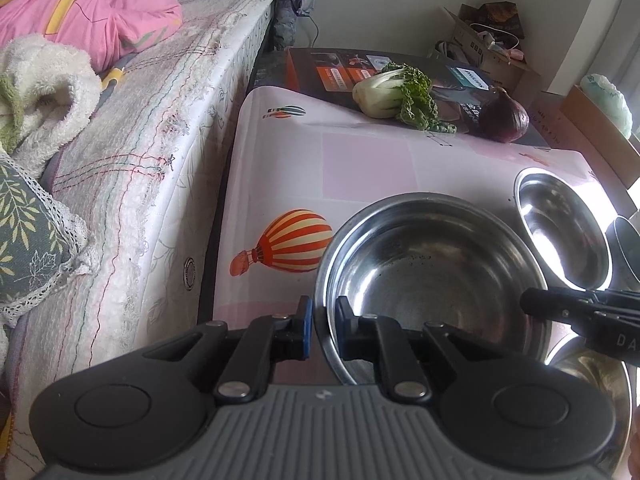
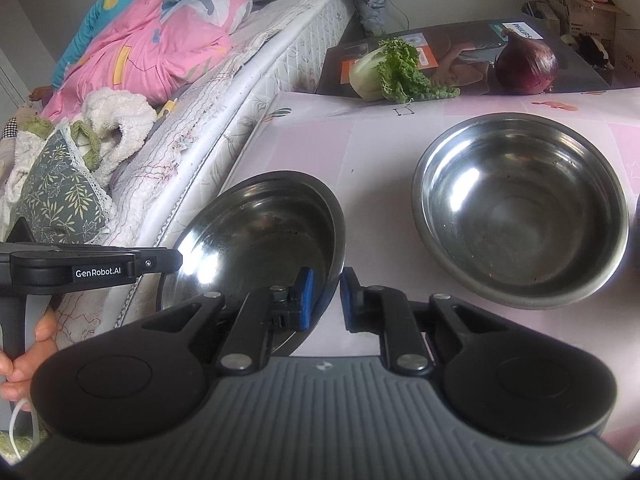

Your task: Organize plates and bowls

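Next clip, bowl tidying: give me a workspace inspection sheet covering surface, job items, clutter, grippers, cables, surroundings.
Surface: pink balloon-print tablecloth over the table.
Job's things: near steel bowl, tilted in the right wrist view; second steel bowl flat beside it, apart. More steel rims at the left view's right edge, unclear.
Clutter: bok choy and red onion at the far edge.
Grippers: left gripper straddles the near bowl's rim, as does the right gripper; closure unclear for both.
Cables: white cord by the hand holding the left gripper.
Surroundings: mattress with bedding alongside; cardboard boxes behind.
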{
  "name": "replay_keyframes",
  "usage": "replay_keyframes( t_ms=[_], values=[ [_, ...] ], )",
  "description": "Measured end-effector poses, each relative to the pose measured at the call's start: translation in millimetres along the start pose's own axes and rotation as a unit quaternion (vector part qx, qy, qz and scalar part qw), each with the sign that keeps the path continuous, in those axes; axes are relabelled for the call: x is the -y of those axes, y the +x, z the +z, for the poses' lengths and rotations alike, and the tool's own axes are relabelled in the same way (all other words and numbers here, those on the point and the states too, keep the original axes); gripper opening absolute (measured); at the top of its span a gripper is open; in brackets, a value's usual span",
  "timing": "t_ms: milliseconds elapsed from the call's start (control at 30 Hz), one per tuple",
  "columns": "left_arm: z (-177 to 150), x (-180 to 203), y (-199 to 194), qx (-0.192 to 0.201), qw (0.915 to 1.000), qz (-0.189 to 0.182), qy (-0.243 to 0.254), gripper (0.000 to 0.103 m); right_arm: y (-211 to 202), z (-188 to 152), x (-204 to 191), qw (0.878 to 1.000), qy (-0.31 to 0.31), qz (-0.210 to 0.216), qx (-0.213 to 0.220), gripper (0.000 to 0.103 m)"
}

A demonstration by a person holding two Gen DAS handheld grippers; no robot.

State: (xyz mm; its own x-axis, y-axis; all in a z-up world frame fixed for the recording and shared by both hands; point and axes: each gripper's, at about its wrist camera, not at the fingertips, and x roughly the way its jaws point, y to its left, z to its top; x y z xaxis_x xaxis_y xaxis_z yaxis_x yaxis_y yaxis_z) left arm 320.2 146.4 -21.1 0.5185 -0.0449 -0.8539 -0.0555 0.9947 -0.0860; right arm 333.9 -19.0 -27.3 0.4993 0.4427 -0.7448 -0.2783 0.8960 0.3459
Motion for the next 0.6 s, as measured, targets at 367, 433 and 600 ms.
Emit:
replay_keyframes(
  t_ms=[367, 433, 600],
  values=[
    [-3, 13, -15, 0.012, 0.9998, -0.010, 0.010, 0.009, -6, -2, -4, 1.000, -0.001, 0.005, 0.002, 0.011],
    [-4, 8, -15, 0.010, 0.9999, -0.007, 0.001, 0.010, -5, -3, 3, 1.000, 0.009, 0.000, -0.003, 0.012],
    [-6, -12, -12, 0.005, 0.9997, 0.002, -0.025, 0.020, -6, -4, 19, 0.999, 0.036, 0.005, -0.007, 0.015]
  ],
)
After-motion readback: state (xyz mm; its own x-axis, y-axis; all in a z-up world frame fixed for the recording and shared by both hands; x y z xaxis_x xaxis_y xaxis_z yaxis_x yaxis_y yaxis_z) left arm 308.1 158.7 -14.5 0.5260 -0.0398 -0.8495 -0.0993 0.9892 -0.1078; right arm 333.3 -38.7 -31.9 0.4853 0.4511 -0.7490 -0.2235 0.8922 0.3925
